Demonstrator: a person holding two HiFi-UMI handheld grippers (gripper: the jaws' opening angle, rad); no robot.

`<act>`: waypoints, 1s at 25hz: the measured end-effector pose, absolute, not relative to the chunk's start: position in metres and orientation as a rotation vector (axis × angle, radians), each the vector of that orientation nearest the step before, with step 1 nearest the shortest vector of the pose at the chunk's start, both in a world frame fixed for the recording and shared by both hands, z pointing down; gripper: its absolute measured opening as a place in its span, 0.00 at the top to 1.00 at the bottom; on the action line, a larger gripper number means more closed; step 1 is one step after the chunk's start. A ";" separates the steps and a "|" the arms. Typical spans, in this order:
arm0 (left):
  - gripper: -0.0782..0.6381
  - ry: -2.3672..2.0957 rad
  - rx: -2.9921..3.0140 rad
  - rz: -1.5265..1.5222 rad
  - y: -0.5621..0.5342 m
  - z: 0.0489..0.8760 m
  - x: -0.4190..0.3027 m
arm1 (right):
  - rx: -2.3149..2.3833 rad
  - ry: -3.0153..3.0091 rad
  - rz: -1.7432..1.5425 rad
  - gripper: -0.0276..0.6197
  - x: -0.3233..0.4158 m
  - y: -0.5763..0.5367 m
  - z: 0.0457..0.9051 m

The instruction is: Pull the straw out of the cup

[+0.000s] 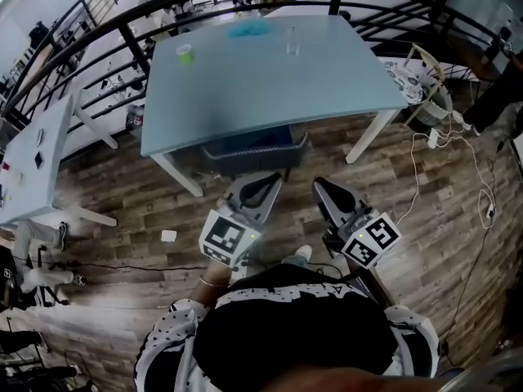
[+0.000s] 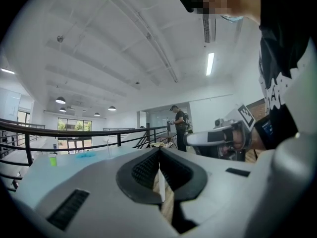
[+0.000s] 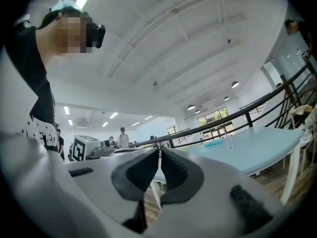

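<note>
At the bottom of the head view the person's black-and-white top (image 1: 286, 333) fills the frame. Just above it both tools are held side by side over the wooden floor (image 1: 122, 194), well short of the table.

The left gripper (image 1: 270, 183) sits at lower centre. In its own view the two dark ribbed pads are pressed together at the tips, with nothing caught between them. Only a sliver of floor shows below the point where they meet.

The right gripper (image 1: 320, 184) is beside it, a little to the right. Its pads likewise meet tip to tip and pinch nothing.

Each carries its marker cube on the end nearer the person.

Beyond the grippers a dark bin (image 1: 253, 149) stands on the floor under the near edge of the pale blue table (image 1: 245, 96), which takes up the upper centre of the frame.

On the far part of the tabletop, right of centre, stands the clear cup (image 1: 292, 47) with the straw (image 1: 292, 33) upright in it. A crumpled blue thing (image 1: 248, 30) lies to its left, and a green cup (image 1: 185, 53) sits further left.

White cables (image 1: 482, 194) trail over the floor at the right. A curved black railing (image 1: 122, 35) runs behind the table.
</note>
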State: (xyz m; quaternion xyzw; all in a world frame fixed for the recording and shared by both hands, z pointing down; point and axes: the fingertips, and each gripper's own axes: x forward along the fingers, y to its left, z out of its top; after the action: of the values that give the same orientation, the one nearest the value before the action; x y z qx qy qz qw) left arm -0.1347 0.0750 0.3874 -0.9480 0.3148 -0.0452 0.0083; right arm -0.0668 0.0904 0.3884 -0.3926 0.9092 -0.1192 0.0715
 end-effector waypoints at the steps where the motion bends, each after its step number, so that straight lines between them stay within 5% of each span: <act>1: 0.88 0.979 -2.968 -0.142 0.072 0.387 -0.132 | -1.179 2.733 -0.361 0.91 -0.064 0.088 0.388; 25: 0.88 0.950 -2.985 -0.217 0.036 0.400 -0.069 | -1.150 2.729 -0.422 0.91 -0.001 0.050 0.404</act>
State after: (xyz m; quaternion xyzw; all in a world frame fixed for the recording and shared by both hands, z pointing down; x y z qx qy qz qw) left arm -0.0691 0.0357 0.4005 -0.9506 0.3027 -0.0691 0.0006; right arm -0.0011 0.0496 0.4040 -0.3835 0.9097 -0.1407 0.0751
